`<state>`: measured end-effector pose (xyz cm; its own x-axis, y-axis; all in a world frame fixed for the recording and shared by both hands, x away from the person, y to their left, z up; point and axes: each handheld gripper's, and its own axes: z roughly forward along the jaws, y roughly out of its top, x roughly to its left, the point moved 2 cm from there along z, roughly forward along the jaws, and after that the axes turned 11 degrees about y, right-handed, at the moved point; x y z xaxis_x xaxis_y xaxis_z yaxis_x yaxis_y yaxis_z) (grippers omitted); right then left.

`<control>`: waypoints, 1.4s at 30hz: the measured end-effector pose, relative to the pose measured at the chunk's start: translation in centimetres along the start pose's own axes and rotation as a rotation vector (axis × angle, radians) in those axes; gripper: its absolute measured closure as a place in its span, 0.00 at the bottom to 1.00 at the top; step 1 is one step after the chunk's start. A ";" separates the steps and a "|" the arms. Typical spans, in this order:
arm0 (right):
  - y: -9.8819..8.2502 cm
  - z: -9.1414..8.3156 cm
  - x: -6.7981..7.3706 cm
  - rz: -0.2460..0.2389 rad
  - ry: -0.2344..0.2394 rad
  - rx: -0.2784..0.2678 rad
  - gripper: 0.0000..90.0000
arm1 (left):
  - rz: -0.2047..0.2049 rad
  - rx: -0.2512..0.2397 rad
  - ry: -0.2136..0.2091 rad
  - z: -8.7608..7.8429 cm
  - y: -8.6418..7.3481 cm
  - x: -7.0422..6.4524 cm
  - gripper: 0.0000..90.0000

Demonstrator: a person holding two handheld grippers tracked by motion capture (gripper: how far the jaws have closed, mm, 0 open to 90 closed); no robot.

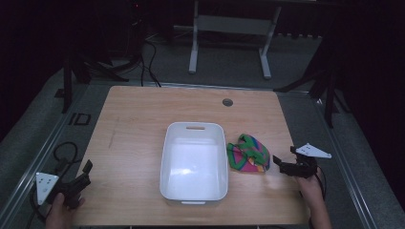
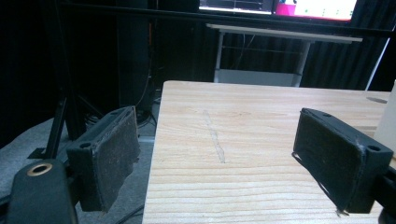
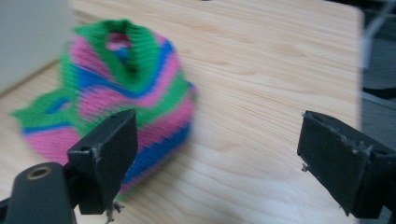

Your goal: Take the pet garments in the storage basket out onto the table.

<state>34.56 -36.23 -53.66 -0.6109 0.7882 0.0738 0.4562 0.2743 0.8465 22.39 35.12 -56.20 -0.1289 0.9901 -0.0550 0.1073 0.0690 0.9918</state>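
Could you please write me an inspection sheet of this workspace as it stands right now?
Surface: wooden table, with a faint scuff line on its left part and a round grommet hole near the far edge.
Job's things: striped knitted cloth in green, pink and blue, crumpled on the table just right of the white plastic tub; the tub looks empty.
Clutter: nothing seen.
Grippers: right gripper open, jaws aimed at the cloth with nothing between them; left gripper open at the table's near left corner, holding nothing.
Cables: one trails from each gripper; more lie on the floor beyond the table.
Surroundings: dark room, grey floor, a white desk frame behind, black stands at both sides.
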 end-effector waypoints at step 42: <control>-5.4 -3.6 0.1 0.131 -0.251 -0.207 0.16 | 0.000 -0.001 0.001 0.0 0.0 0.0 0.16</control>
<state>29.69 -39.62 -56.26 -0.3666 0.9271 0.0786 0.3632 0.0649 0.9294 22.40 35.12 -56.20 -0.1303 0.9900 -0.0547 0.1067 0.0688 0.9919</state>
